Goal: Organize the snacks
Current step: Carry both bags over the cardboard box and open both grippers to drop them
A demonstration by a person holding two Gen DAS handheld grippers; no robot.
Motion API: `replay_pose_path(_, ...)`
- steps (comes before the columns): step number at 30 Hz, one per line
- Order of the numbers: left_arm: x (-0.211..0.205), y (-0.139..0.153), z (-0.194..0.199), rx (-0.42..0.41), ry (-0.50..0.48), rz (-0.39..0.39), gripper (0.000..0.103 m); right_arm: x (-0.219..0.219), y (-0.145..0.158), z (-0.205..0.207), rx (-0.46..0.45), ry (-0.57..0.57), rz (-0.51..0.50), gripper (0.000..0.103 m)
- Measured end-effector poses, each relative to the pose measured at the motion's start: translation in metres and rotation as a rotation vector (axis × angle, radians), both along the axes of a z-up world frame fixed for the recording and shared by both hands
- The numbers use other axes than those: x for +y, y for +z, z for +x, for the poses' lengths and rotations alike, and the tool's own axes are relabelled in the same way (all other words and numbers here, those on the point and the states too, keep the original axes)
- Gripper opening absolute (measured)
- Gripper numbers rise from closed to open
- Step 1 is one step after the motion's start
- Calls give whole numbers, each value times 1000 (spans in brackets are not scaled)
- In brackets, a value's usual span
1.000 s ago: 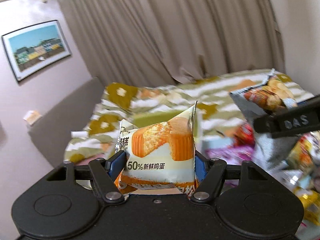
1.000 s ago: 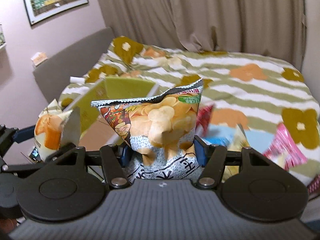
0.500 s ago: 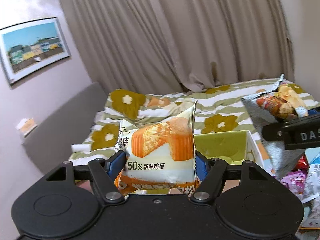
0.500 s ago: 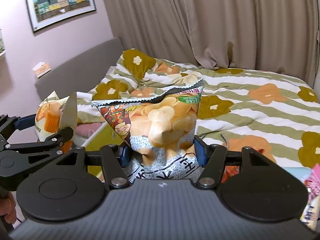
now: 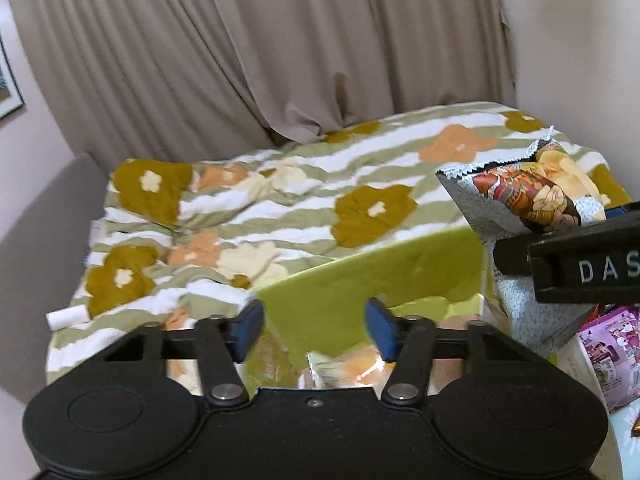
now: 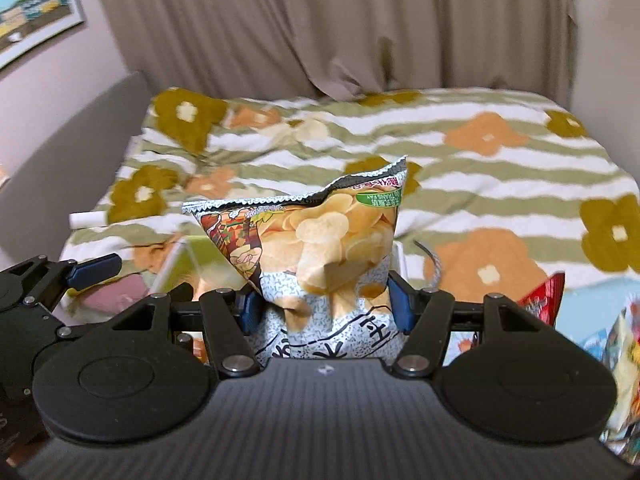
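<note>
Cake pack (image 5: 340,368) lies in the green box (image 5: 372,280) below your left gripper (image 5: 314,330), whose jaws stand wide apart. Your right gripper (image 6: 324,304), lettered "DAS", clamps the chip bag (image 6: 316,264) above the bed (image 6: 500,168).

Left gripper (image 5: 314,330) jaws spread, right gripper (image 6: 325,306) clamped

A flowered, striped quilt (image 6: 460,168) covers the bed. Beige curtains (image 5: 280,48) hang behind it. A framed picture (image 6: 32,12) hangs on the pink wall (image 6: 60,68).
</note>
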State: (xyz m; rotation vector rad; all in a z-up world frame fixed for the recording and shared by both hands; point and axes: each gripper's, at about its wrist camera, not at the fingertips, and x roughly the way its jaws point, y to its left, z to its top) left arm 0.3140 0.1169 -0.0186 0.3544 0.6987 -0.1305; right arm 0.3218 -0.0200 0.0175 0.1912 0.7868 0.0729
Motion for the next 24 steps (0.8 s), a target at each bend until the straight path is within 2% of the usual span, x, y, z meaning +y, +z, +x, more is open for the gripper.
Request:
replay_pose_path(1,0,-1,0,10,-6,-14,58,1,-4,1,9,-11,-4,76)
replay_pose_path(3,5,-2,-2,10,-12,-60,79,-1,-9,3,27,-27,-10,76)
replay_pose_path(4,8,-2,-2,7,-3,-81,100,-2,-11,4,37,-30,-12,76)
replay_pose_path(5,11,0,-4,-2,10,-98,103,-3,-13,4,43,-30,-13,76)
replay_pose_path(10,20,3,-10,14,28,-107,103,-9,-18,6,52,-8,-12,76)
replay_pose_path(18,30,11,-32,28,74,-134,103,5,-12,26,68,103,10,77)
replay_pose_path(24,38,8,-28,52,120,-149,103,27,-32,53,139,180,7,77)
